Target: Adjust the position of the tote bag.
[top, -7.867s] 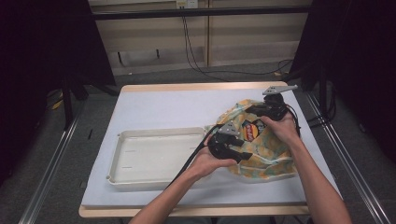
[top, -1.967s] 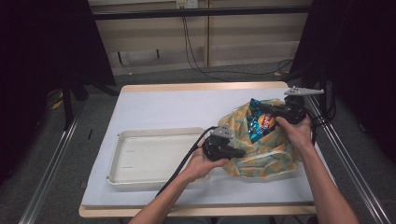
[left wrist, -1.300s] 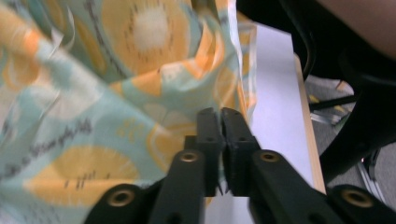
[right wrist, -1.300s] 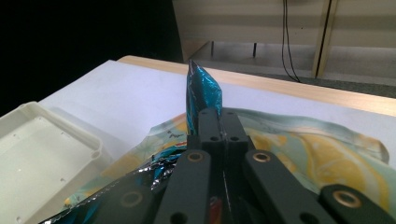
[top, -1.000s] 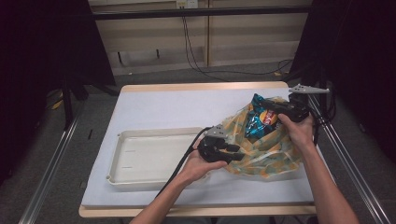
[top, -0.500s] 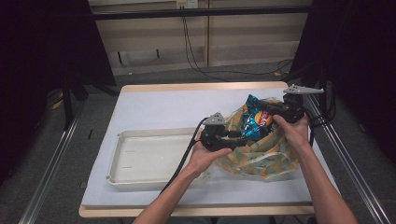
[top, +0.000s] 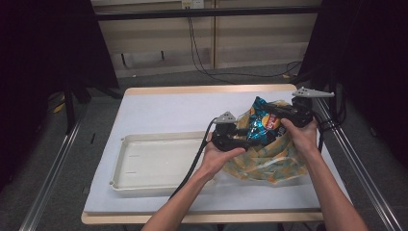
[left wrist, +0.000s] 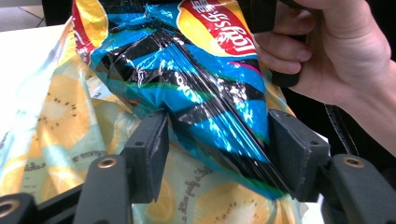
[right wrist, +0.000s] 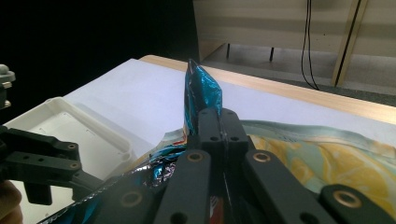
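Observation:
A blue Lay's chip bag (top: 260, 126) sticks up out of a yellow fruit-print plastic bag (top: 269, 161) at the table's right. My right gripper (top: 270, 117) is shut on the chip bag's upper edge (right wrist: 201, 88), jaws pressed together (right wrist: 217, 116). My left gripper (top: 243, 142) is open, and its two jaws straddle the lower part of the chip bag (left wrist: 201, 79) just above the yellow bag (left wrist: 60, 126). The gap midway between the jaws (left wrist: 219, 140) is filled by the blue foil. The left gripper (right wrist: 46, 163) also shows low at the left of the right gripper view.
A shallow white tray (top: 144, 163) lies on the table's left half, close to my left hand; its corner (right wrist: 60, 112) shows in the right gripper view. The white table top (top: 173, 108) ends in a wooden edge at the back. Cables hang behind.
The right gripper has drawn the chip bag up out of the yellow bag and carried it leftwards. The left gripper has left the yellow bag's edge and risen around the chip bag's lower part.

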{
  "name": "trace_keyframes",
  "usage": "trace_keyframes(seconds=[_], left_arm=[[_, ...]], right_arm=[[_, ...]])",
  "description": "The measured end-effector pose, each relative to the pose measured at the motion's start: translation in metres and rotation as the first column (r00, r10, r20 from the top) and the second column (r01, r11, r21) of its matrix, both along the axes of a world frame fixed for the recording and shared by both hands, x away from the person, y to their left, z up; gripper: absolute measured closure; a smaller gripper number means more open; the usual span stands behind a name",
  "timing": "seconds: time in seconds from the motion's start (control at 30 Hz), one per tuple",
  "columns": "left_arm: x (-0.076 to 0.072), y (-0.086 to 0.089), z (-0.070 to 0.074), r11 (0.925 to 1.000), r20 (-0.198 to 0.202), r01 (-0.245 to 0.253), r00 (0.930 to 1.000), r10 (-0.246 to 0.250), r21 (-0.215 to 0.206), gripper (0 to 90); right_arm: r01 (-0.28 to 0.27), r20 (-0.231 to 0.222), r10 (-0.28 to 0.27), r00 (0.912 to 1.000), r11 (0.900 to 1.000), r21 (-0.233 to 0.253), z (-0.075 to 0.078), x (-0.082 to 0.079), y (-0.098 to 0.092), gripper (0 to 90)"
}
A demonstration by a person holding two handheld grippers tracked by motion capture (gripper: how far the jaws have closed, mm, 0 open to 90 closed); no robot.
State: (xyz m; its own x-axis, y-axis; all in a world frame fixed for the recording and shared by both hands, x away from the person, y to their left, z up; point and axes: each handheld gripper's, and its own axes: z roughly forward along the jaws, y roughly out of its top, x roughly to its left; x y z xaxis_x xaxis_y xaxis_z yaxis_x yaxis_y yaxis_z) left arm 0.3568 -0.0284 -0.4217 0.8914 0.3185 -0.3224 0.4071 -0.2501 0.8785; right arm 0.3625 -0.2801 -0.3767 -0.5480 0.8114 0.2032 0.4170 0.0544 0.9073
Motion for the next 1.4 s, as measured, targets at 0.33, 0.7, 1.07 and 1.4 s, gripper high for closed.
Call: trace_keyframes(seconds=[0.33, 0.7, 1.07, 1.4], left_arm=[[0.006, -0.008, 0.000, 0.9998, -0.016, -0.019, 0.9997, 0.019, 0.006, 38.0], [0.015, -0.009, -0.005, 0.9991, -0.027, -0.036, 0.9990, 0.036, -0.023, 67.7], [0.013, -0.011, -0.003, 0.9985, -0.043, -0.013, 0.9990, 0.011, -0.053, 88.1], [0.014, -0.007, 0.007, 0.9985, -0.027, 0.005, 0.9996, -0.007, -0.054, 89.9]], right_arm=[[-0.015, -0.003, 0.015, 0.9999, 1.000, 0.001, 0.000, -0.001, 0.001, 90.0], [-0.030, 0.002, 0.030, 0.9996, 0.999, 0.016, 0.001, -0.002, 0.000, 89.9], [-0.024, 0.037, 0.023, 0.9990, 0.999, 0.033, 0.007, -0.006, -0.009, 65.0], [0.045, 0.066, -0.046, 0.9967, 0.999, 0.025, 0.019, -0.015, -0.034, 46.1]])
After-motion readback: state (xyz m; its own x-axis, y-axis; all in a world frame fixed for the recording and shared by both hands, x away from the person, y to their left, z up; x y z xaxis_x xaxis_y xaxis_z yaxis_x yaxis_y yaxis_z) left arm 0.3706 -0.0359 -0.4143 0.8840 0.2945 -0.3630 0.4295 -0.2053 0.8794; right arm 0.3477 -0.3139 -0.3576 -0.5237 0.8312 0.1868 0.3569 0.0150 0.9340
